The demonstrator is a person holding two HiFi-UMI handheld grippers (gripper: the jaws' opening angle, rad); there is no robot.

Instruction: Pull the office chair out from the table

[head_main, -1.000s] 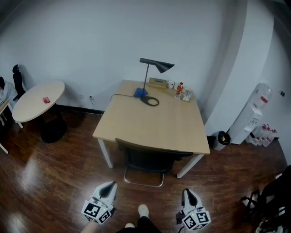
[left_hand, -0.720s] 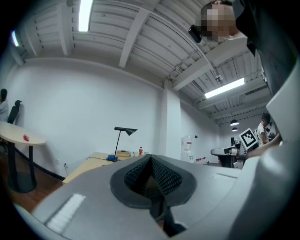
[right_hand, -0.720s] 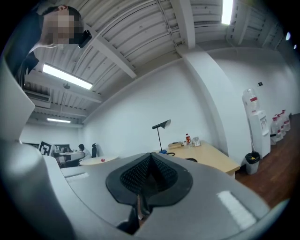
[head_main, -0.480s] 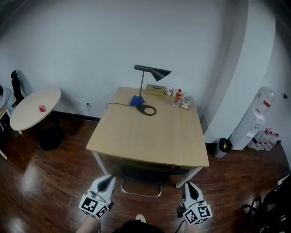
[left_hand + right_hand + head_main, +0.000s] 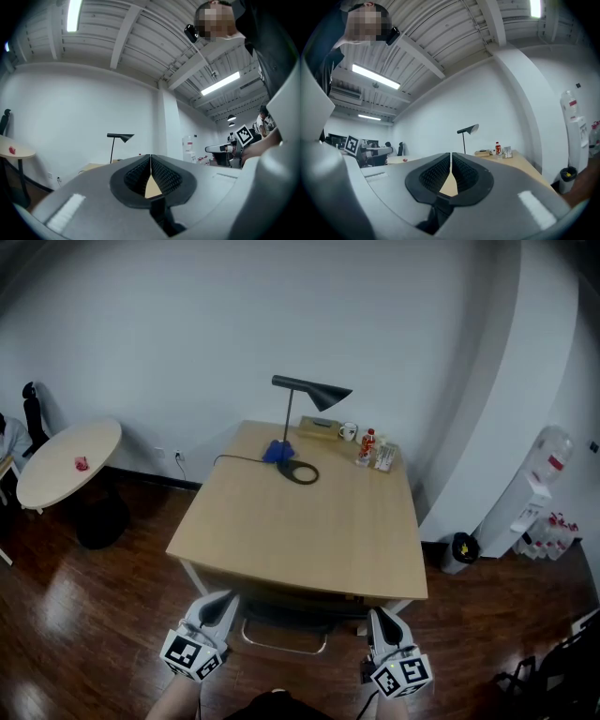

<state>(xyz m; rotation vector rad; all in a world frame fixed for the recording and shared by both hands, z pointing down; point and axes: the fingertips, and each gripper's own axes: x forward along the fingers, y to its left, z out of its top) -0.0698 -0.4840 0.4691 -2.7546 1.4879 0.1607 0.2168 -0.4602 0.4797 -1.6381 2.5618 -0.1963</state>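
Left tongs (image 5: 221,604): low at the near edge, pointing level at the worktop (image 5: 300,521), jaws pressed tight, nothing held.
Right tongs (image 5: 382,617): level alongside, closed to a hairline, empty too.
Worktop: pale wood; black lamp (image 5: 309,390), mug and bottle at the far side.
Room: round table (image 5: 70,460) left, dark wood floor (image 5: 84,615), water dispenser (image 5: 536,493) right.
Office chair (image 5: 300,613): tucked under the near edge, between the tongs; only a dark seat and chrome base peek out.

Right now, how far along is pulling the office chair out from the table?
Nothing done yet: the office chair sits tucked under the table. In hand: the left tongs and right tongs, both shut and empty, hover either side of it. Left: grip the chair and pull it clear.
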